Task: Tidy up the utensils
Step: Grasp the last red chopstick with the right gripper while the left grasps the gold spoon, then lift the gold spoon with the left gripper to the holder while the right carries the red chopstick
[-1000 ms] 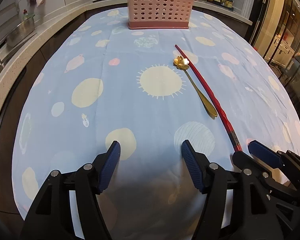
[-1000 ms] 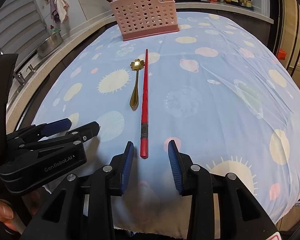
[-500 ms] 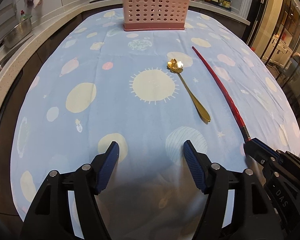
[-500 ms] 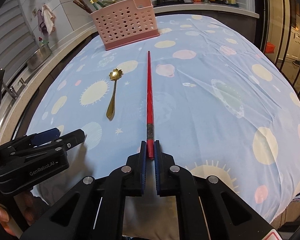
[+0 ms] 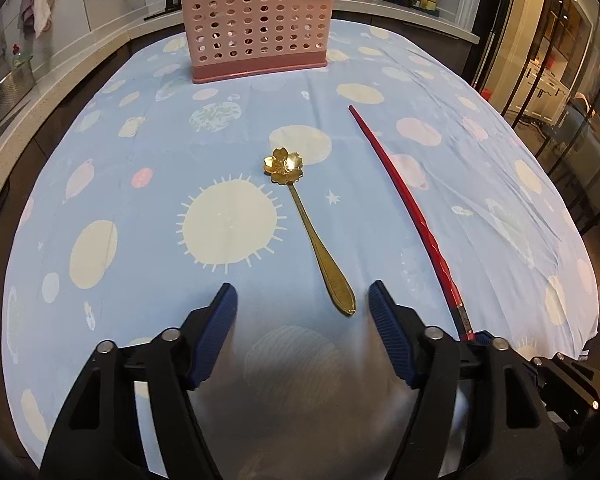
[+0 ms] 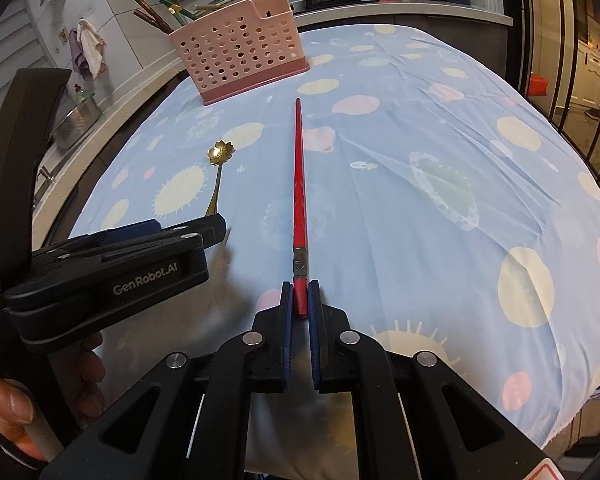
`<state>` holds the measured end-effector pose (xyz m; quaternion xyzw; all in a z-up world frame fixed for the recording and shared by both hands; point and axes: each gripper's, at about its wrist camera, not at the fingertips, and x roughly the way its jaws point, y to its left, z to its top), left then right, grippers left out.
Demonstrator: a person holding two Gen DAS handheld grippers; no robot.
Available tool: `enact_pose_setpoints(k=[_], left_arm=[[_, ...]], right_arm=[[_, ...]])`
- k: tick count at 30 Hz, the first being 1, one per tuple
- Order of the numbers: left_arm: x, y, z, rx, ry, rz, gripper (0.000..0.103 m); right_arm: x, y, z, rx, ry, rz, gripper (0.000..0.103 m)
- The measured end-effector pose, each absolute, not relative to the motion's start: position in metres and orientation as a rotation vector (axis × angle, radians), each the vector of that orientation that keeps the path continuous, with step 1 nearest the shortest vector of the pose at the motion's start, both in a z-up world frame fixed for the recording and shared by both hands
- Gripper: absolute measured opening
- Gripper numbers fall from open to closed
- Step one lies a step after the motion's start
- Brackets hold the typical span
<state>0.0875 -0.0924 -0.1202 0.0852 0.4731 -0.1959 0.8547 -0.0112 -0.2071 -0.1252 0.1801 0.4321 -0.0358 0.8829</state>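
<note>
Right gripper (image 6: 299, 300) just clamped the red chopstick (image 6: 299, 184), so it's ready for the pink basket (image 6: 240, 48). Left gripper (image 5: 302, 304) slid up around the spoon (image 5: 312, 228) handle, jaws closing, not touching yet.

One marking was legible: "GenRobot.AI", printed in pale letters on the black side of the left gripper (image 6: 188, 228). Bottle labels on the counter were unreadable.

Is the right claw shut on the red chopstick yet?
Yes: the right claw is shut, its pads clamping the chopstick's near end.
</note>
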Motion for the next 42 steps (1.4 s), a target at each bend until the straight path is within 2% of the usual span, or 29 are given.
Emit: enact_pose_setpoints(k=[2, 7, 18, 32, 35, 37, 42], left_arm=[[0.087, -0.092, -0.12, 0.184, 0.981, -0.407, 0.05], [0.085, -0.091, -0.118, 0.176, 0.985, -0.433, 0.011], [0.075, -0.081, -0.102, 0.169, 0.96, -0.438, 0.01], [0.064, -0.053, -0.054, 0.095, 0.888, -0.424, 0.009], [0.064, -0.047, -0.043, 0.079, 0.871, -0.422, 0.008], [0.065, -0.045, -0.037, 0.071, 0.862, -0.422, 0.001], [0.071, -0.041, -0.026, 0.056, 0.841, -0.419, 0.001]], right_arm=[[-0.012, -0.207, -0.125, 0.375, 0.899, -0.072, 0.007], [-0.012, -0.208, -0.125, 0.376, 0.898, -0.068, 0.007], [-0.019, -0.206, -0.116, 0.373, 0.875, -0.068, 0.007], [-0.028, -0.212, -0.063, 0.372, 0.742, -0.052, 0.007], [-0.028, -0.218, -0.047, 0.382, 0.703, -0.05, 0.007], [-0.029, -0.22, -0.036, 0.383, 0.675, -0.05, 0.007], [-0.027, -0.228, -0.017, 0.398, 0.623, -0.048, 0.007]])
